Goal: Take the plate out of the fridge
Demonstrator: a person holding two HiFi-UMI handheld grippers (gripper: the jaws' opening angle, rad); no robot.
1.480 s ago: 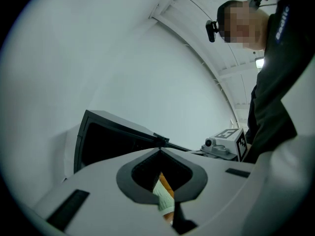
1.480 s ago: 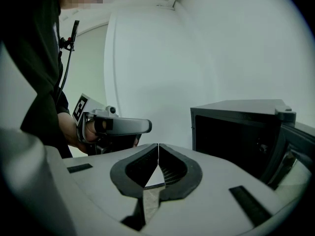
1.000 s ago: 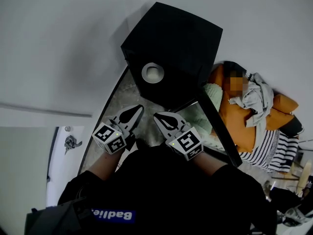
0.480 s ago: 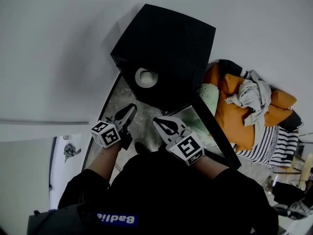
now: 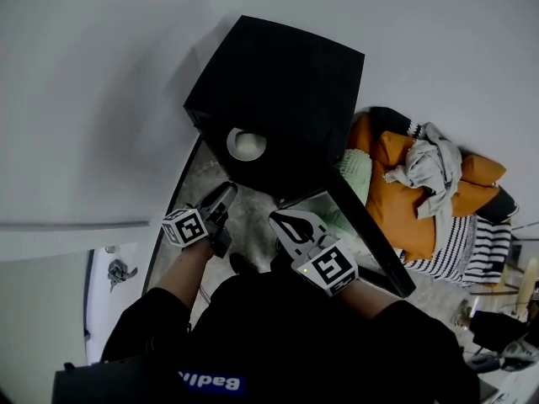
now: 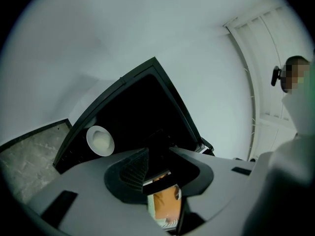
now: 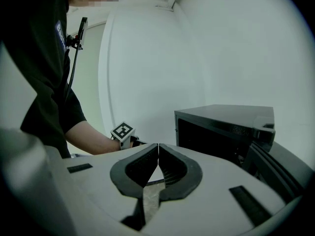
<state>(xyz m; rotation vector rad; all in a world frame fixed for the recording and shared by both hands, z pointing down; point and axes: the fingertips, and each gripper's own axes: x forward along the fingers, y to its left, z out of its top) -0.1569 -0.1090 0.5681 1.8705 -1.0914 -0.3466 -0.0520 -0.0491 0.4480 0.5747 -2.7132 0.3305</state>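
A white plate [image 5: 246,144] lies inside the black fridge [image 5: 286,82], whose door [image 5: 369,230] hangs open to the right. In the left gripper view the plate [image 6: 100,140] shows at the left of the dark fridge opening [image 6: 142,107]. My left gripper [image 5: 223,194], turned on its side, is a short way in front of the fridge; its jaws [image 6: 156,154] are opening with nothing between them. To its right my right gripper [image 5: 278,219] is shut and empty, its tips [image 7: 158,145] meeting, with the fridge [image 7: 226,127] ahead on the right.
A pile of clothes and orange cushions [image 5: 421,192] lies right of the open door, with striped fabric [image 5: 461,255] nearer me. The fridge stands on a speckled stone floor [image 5: 198,188] against a white wall. The left gripper's marker cube [image 7: 122,131] shows in the right gripper view.
The left gripper has rolled onto its side, edged toward the fridge, and its jaws have parted. The right gripper has hardly moved. The head view has shifted slightly.
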